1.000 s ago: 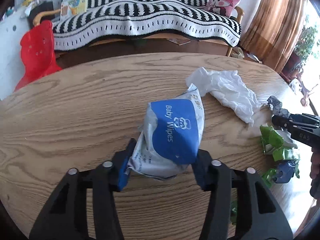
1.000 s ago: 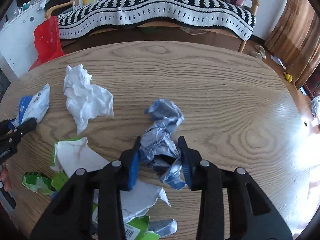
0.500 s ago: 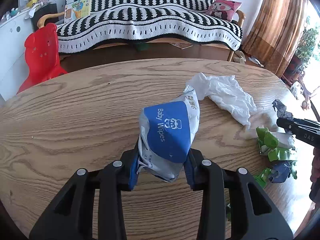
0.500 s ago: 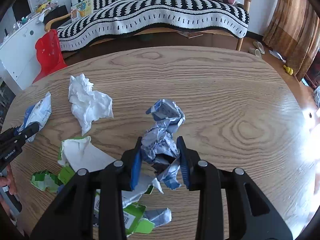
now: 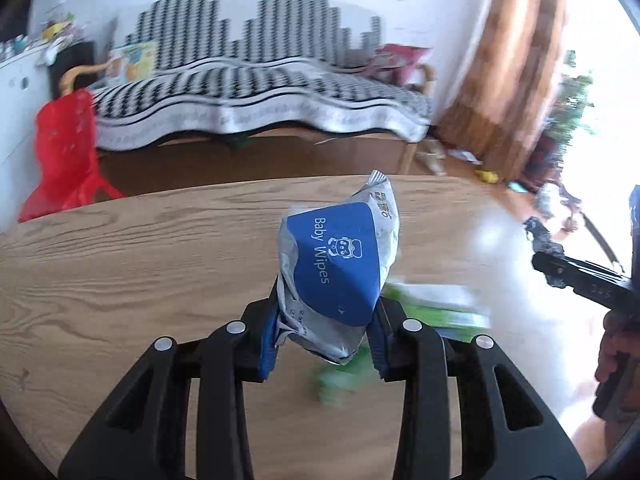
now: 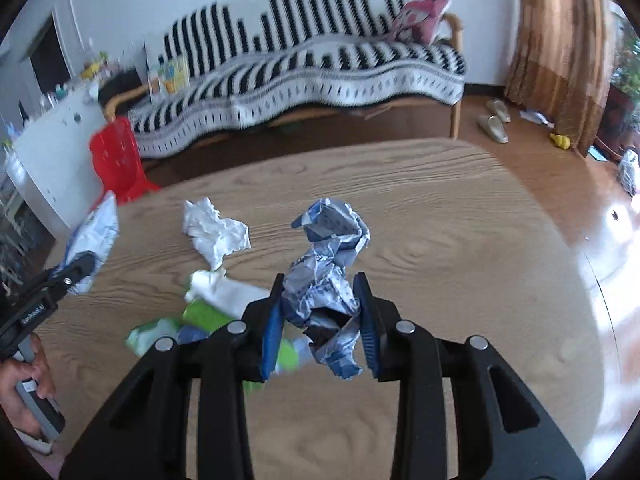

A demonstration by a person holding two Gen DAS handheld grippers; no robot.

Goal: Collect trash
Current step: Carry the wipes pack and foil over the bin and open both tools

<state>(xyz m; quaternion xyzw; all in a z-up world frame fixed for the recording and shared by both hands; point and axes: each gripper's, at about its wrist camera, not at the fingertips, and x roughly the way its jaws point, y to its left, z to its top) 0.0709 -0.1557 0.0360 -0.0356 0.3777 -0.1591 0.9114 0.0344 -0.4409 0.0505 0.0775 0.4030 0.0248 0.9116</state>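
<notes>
My left gripper (image 5: 325, 322) is shut on a blue and white baby wipes packet (image 5: 338, 268) and holds it above the round wooden table (image 5: 120, 264). My right gripper (image 6: 319, 320) is shut on a crumpled blue and white wrapper (image 6: 328, 280), also lifted off the table. A crumpled white tissue (image 6: 214, 234) lies on the table to the left. Torn green and white packaging (image 6: 204, 312) lies below it, partly behind my right gripper. The left gripper (image 6: 76, 272) with its packet (image 6: 94, 240) shows at the left of the right wrist view.
A striped sofa (image 6: 304, 68) stands beyond the table (image 6: 460, 240). A red plastic chair (image 6: 114, 160) stands at the far left. Brown curtains (image 6: 560, 40) hang at the right. Slippers (image 6: 494, 120) lie on the floor. The right gripper (image 5: 576, 276) shows at the right of the left wrist view.
Both grippers have risen off the table with their trash and tilted up. The left gripper has shifted right, so the tissue is out of its view.
</notes>
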